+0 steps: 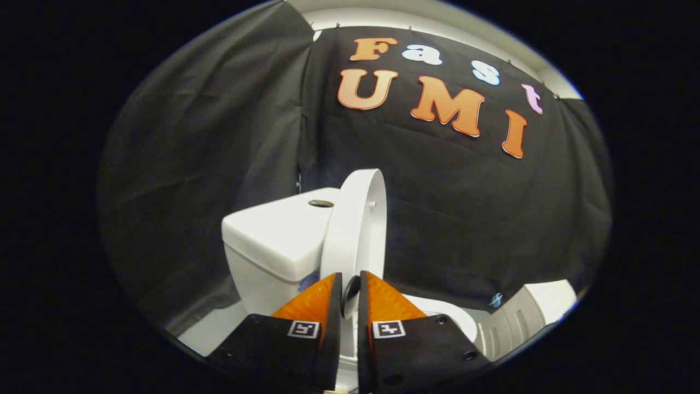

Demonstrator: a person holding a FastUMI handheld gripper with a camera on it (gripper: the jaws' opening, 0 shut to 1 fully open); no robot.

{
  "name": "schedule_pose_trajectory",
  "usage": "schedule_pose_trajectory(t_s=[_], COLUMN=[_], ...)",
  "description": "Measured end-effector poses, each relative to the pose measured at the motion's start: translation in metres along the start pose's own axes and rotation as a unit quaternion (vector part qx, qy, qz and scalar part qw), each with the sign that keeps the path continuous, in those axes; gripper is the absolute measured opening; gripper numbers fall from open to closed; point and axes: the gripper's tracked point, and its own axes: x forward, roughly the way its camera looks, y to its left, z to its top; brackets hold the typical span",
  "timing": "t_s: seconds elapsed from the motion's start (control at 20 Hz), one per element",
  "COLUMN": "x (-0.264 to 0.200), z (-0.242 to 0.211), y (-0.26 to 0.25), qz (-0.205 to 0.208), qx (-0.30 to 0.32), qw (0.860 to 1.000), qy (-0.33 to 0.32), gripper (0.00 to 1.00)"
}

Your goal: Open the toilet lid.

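Note:
The white toilet lid stands raised, close to upright, and I see it almost edge-on just ahead of the fingers. My gripper is shut on the lid's lower edge, which sits in the narrow gap between the two fingertips. Behind the lid on the left is the white cistern, with a round flush button on its top. Part of the white seat and bowl rim shows to the right of the fingers.
A white ribbed object stands on the floor to the right of the toilet. Black cloth walls close the booth right behind the cistern and on both sides. A strip of pale floor lies left of the toilet base.

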Motion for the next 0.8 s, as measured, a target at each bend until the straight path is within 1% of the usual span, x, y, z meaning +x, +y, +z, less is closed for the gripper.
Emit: schedule_pose_trajectory(t_s=[0.05, 0.1, 0.15, 0.25, 0.35, 0.4, 0.6, 0.8], x=[-0.004, -0.009, -0.012, -0.019, -0.023, -0.022, -0.019, -0.038], z=[0.007, 0.014, 0.022, 0.032, 0.045, 0.051, 0.061, 0.070], y=[-0.002, -0.001, -0.002, -0.012, -0.030, -0.041, -0.118, -0.197], qz=[0.003, 0.008, 0.011, 0.013, 0.015, 0.016, -0.018, -0.037], qx=[0.002, 0.001, -0.002, -0.002, 0.009, 0.013, 0.018, 0.048], qw=[1.000, 1.000, 1.000, 0.999, 0.998, 0.997, 0.997, 0.994], qy=[-0.009, -0.018, -0.026, -0.043, -0.063, -0.071, -0.074, -0.094], gripper=[0.37, 0.47, 0.63, 0.76, 0.87, 0.87, 0.87, 0.87])
